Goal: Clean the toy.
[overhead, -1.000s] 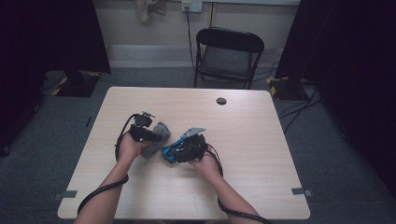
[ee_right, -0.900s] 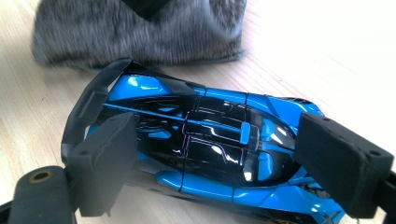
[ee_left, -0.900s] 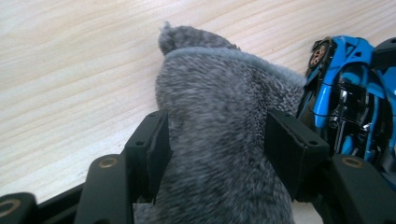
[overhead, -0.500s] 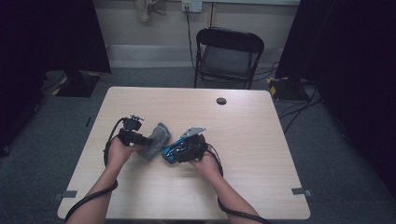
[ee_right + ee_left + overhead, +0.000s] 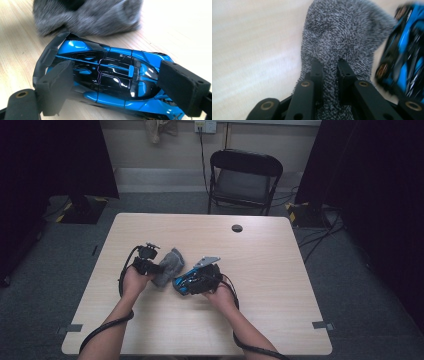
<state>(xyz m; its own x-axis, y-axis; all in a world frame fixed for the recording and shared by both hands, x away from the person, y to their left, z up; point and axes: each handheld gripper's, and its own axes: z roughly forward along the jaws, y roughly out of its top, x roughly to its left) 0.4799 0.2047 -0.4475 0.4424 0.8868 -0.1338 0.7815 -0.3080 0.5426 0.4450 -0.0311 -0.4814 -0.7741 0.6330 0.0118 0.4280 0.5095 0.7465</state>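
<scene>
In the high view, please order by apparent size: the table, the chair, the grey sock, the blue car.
1. table
2. chair, though it stands farther away
3. and 4. sock and car look about alike, so I leave them unranked.

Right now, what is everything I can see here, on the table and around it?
Fuzzy grey knitted sock: one, grey, left of table centre, pinched in the left gripper.
Glossy blue and black toy car: one, beside the sock, between the right gripper's jaws.
Light wooden table: one, pale, mid-room.
Black folding chair: one, behind the table.
Left gripper: one, black, shut on the sock.
Right gripper: one, black, jaws astride the car.
Forearms: two, from the bottom edge.
</scene>
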